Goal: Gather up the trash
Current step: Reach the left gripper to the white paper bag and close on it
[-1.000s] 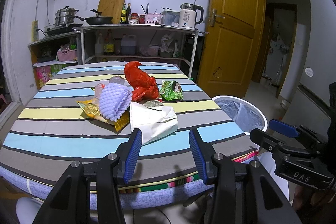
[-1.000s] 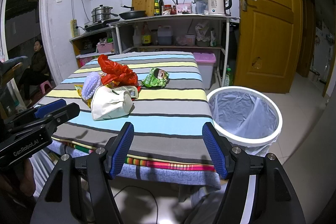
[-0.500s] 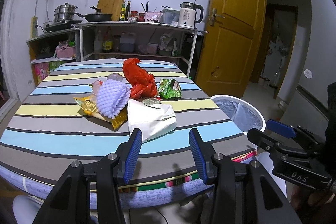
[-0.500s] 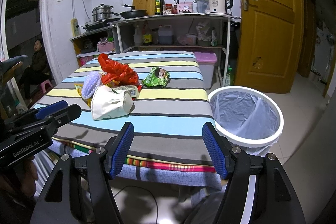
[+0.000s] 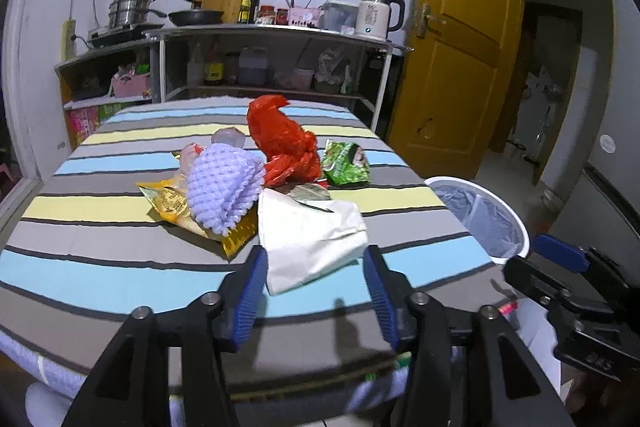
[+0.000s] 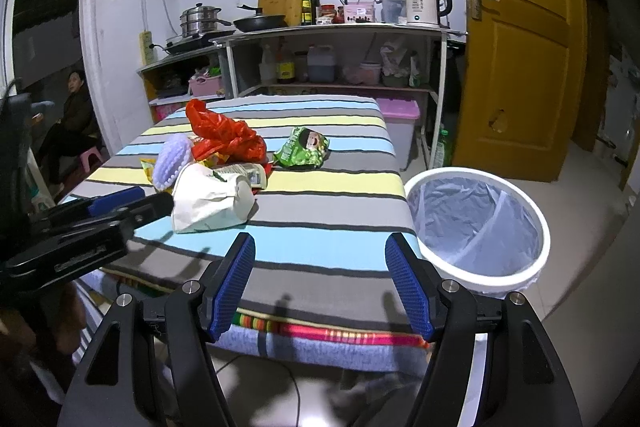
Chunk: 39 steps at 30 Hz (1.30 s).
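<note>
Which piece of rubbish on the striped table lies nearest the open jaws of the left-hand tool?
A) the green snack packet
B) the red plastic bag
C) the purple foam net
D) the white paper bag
D: the white paper bag lies right ahead of the left gripper, its near edge reaching between the open jaws; the rest of the rubbish lies farther back.

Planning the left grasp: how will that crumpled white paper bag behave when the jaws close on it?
The white paper bag looks creased and partly collapsed, so it will probably crush rather than resist. It seems light for its bulk and may slide on the striped tablecloth if nudged. The left gripper stands open at its near edge, not touching.
</note>
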Available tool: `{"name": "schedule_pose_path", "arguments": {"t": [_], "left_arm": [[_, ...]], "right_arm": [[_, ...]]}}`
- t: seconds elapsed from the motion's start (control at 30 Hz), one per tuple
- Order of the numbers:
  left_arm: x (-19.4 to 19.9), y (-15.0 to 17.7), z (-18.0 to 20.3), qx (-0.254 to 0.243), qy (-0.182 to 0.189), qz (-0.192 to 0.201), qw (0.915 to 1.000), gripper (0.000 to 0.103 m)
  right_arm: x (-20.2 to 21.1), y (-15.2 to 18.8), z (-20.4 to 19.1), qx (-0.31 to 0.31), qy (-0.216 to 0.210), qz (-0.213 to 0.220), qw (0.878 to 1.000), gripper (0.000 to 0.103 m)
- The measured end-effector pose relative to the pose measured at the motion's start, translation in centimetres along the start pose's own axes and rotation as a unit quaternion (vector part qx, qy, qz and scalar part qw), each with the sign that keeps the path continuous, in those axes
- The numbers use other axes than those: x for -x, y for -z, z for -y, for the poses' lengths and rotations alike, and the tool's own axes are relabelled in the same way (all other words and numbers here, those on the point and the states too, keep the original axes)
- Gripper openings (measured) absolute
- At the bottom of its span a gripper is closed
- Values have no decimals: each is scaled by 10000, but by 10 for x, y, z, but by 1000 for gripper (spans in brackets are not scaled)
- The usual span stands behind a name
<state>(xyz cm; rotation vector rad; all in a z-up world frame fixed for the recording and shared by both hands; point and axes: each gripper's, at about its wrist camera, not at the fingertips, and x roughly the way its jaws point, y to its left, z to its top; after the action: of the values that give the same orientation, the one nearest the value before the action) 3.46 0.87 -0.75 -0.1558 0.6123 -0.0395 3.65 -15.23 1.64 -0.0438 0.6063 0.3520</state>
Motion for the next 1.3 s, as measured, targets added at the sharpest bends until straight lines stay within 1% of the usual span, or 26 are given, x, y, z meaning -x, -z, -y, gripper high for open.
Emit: {"name": "schedule_pose_path", "arguments": {"t": [0.37,0.5,0.57,0.67,0.73,0.83,1.03,1.3], "left_arm": [[-44,-10,-24,168,143,-263,9994,53],[-52,-12,-25,78,205,-260,9994,53],[-54,-12,-24,11,212,-250,9995,49],[-54,-12,-25,51,235,-222,9995,43],[-51,-14,-26,55,217,-148,9996,30],[-47,-17,-28,51,253,-97,9996,21],[-37,-20,-30,90,455,-49,9989,9],[-12,-25,-27,42,611,168,9980,3]], "right_arm": [[-23,-9,2,61,-52,-89,9999,68],[-32,-11,4,52,-35,-146,9999,68],[-36,-12,4,59,-28,-170,9998,68],[-40,-14,4,80,-24,-186,9998,68],[-43,-16,3,96,-22,-193,9998,68],[-46,-16,1,110,-24,-214,9997,68],[-42,-17,-3,170,-10,-175,9997,68],[-31,-19,-12,260,14,-61,9996,68]]}}
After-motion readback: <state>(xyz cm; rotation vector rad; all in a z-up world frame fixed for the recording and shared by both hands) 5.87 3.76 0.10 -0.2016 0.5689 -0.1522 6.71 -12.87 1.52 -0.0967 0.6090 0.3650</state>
